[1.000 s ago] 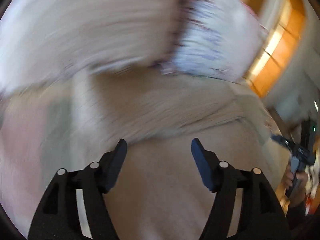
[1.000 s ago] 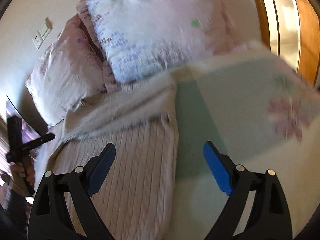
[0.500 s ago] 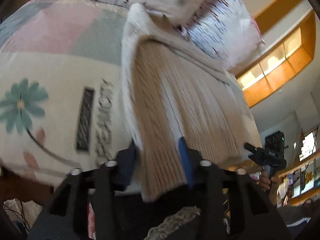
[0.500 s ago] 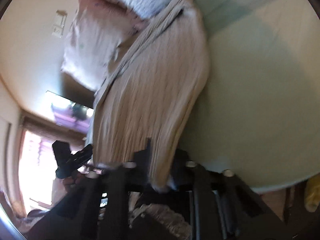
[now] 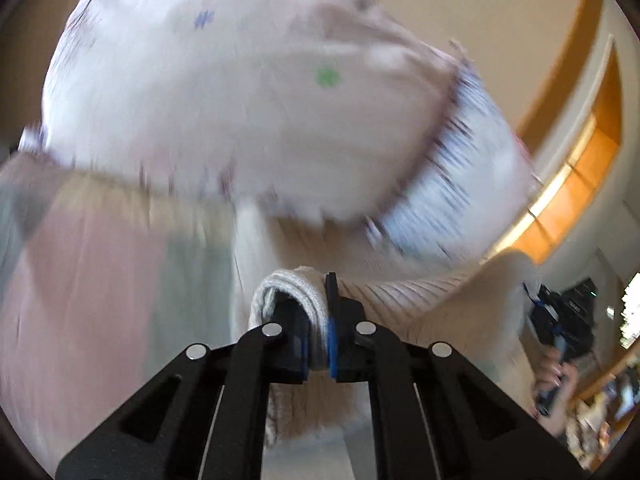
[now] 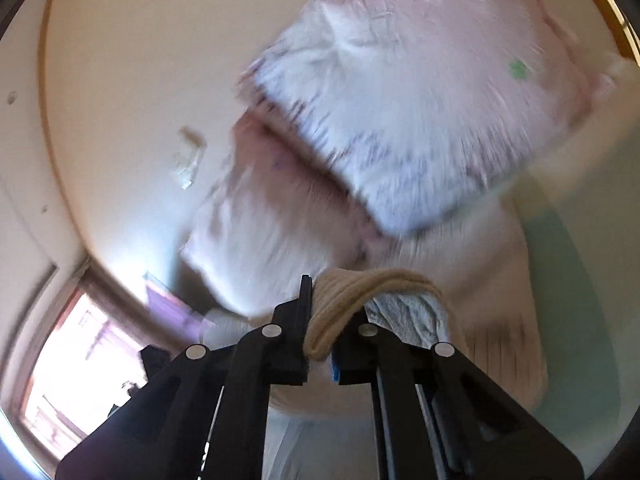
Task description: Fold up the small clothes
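Note:
A beige cable-knit sweater (image 5: 432, 300) lies on the bed. My left gripper (image 5: 318, 336) is shut on the sweater's ribbed hem at its left corner, and the cloth bunches over the fingers. My right gripper (image 6: 320, 340) is shut on the hem of the same sweater (image 6: 496, 280) at its right corner. Both corners are lifted off the bed and carried toward the pillows. The right gripper also shows at the far right of the left wrist view (image 5: 560, 320).
Two pillows (image 5: 248, 112) stand against the wall at the head of the bed; they also show in the right wrist view (image 6: 400, 120). A floral bedspread (image 5: 100, 280) covers the bed. A wooden frame (image 5: 580, 184) is at the right, a window (image 6: 68, 344) at the left.
Both grippers have shut on the sweater's hem and have lifted it up from the bed's near edge, moving it toward the pillows. A second ago both were open above the sweater.

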